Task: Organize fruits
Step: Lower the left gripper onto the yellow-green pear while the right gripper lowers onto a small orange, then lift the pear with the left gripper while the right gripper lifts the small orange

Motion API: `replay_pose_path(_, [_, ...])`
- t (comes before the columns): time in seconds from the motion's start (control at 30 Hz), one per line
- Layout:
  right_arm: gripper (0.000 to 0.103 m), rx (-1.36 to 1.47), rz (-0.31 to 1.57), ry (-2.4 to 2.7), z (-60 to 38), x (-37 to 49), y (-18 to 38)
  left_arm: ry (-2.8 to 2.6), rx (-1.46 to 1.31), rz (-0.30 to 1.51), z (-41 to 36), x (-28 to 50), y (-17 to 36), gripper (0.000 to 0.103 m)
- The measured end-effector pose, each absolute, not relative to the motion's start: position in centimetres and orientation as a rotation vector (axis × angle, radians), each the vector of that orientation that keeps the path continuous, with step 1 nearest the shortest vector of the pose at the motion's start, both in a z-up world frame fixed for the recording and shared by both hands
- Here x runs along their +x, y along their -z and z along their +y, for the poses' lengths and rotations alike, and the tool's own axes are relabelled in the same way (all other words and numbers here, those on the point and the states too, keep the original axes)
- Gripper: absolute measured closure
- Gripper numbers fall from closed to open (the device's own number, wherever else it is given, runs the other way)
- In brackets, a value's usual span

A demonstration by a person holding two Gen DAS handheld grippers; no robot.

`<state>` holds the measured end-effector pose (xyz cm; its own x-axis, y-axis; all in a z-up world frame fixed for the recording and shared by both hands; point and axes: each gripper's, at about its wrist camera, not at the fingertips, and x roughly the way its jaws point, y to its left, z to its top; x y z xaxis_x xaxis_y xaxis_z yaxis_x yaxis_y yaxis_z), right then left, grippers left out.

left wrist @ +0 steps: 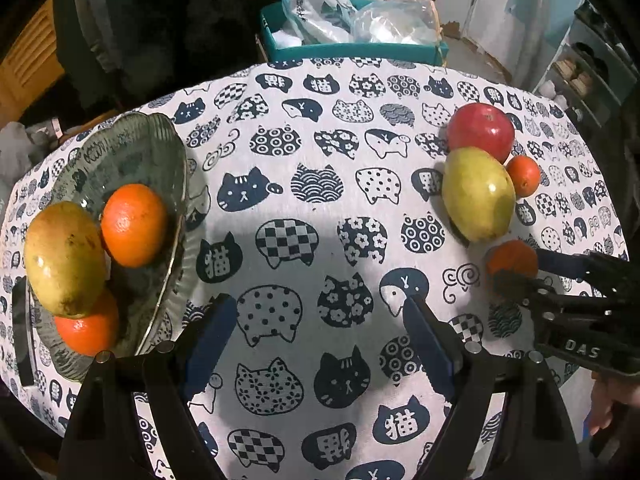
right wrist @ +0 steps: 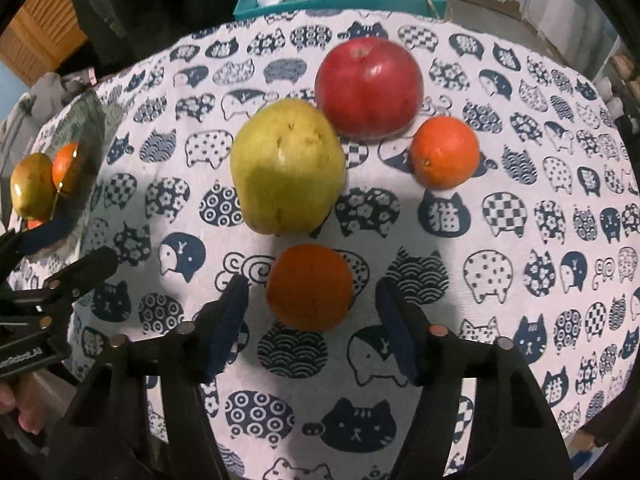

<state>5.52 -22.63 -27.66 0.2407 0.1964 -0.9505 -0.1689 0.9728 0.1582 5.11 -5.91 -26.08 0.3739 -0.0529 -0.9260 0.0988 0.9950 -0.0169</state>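
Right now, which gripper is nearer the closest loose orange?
Right. The right gripper straddles that orange, not yet pinching it; the left gripper hangs over bare cloth beside it.

Woven cotton-like tablecloth, matt, printed. Ribbed clear glass bowl, upper left. Glossy smooth apple; dimpled matt orange, lower centre.

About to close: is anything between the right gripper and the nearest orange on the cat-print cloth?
Nothing visible. The round orange sits between the right gripper's open fingers; the yellow-green mango lies just beyond it.
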Motion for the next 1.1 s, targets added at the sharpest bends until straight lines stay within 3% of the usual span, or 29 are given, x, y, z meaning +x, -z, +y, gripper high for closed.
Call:
replay_pose_path(0.13, [0.059,0.01,1.325,-0.257,-22.3,5.5,28.5,0.098,0.044,1.184,-6.0,5.4,26.1,0.017])
replay_pose_path(1.1, [0.06,0.047,1.165,-0.057,-31.9,9.0,24.3,0.237,-0.069,1.211,-15.0,11.5,25.6,0.017])
